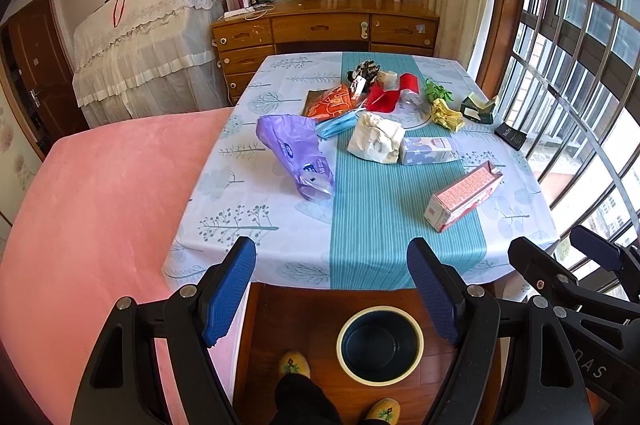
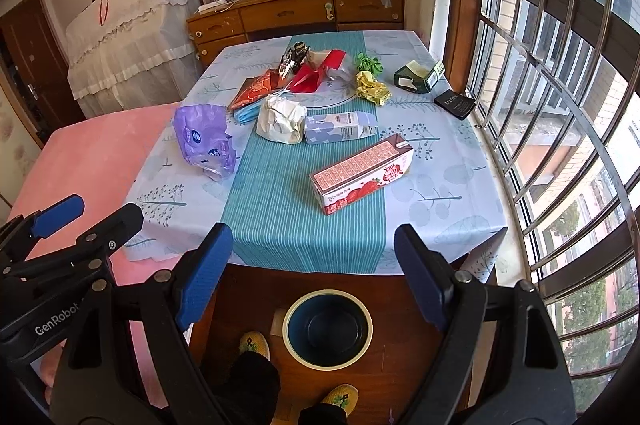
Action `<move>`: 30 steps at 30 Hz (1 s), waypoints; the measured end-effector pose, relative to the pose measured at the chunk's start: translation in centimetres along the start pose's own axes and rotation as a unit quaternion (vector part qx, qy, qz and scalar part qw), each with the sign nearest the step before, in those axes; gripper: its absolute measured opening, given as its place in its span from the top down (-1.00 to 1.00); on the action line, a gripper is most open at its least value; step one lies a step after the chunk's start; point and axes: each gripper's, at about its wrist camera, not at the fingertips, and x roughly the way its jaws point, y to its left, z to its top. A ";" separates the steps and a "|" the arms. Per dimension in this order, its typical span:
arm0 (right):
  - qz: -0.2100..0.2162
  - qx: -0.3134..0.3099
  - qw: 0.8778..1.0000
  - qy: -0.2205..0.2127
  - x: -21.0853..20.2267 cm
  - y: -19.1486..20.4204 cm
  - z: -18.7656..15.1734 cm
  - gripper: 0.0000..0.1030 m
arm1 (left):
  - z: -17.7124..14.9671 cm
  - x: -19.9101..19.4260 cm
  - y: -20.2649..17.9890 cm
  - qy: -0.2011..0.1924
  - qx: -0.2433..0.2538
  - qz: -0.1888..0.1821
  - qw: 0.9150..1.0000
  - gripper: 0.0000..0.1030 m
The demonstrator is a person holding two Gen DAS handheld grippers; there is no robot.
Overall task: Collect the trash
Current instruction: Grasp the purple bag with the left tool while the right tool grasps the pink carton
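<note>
Both claws hung spread and empty, nothing collected yet. From the left wrist, the left gripper [image 1: 332, 289] hovered over the near table edge, the round cream-rimmed dark bin [image 1: 380, 343] on the floor below; the crumpled purple plastic bag [image 1: 298, 155] lay ahead, slightly left. Flimsy stuff, likely to slip a shallow pinch. From the right wrist, the right gripper [image 2: 314, 275] faced the red-and-white strawberry milk carton [image 2: 362, 175], near and slightly right; a skewed grip could twist it off the table.

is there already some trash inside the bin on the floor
No, the trash bin looks empty in the right wrist view, with only its dark bare bottom showing.
</note>
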 end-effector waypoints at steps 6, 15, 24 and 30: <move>-0.016 -0.004 1.000 0.001 3.4 3.4 2.8 -0.59 | 3.6 3.1 3.6 0.003 0.002 -0.017 1.000 -0.55; -0.049 0.031 0.998 0.014 10.4 7.1 7.3 -0.59 | 11.4 11.3 10.2 0.042 -0.009 -0.057 0.997 -0.55; -0.093 0.109 0.988 0.052 16.7 6.5 7.9 -0.56 | 13.3 22.9 13.4 0.170 -0.034 -0.089 0.981 -0.55; -0.139 0.159 0.975 0.067 18.2 4.2 7.0 -0.56 | 13.4 28.7 12.4 0.223 -0.026 -0.110 0.968 -0.55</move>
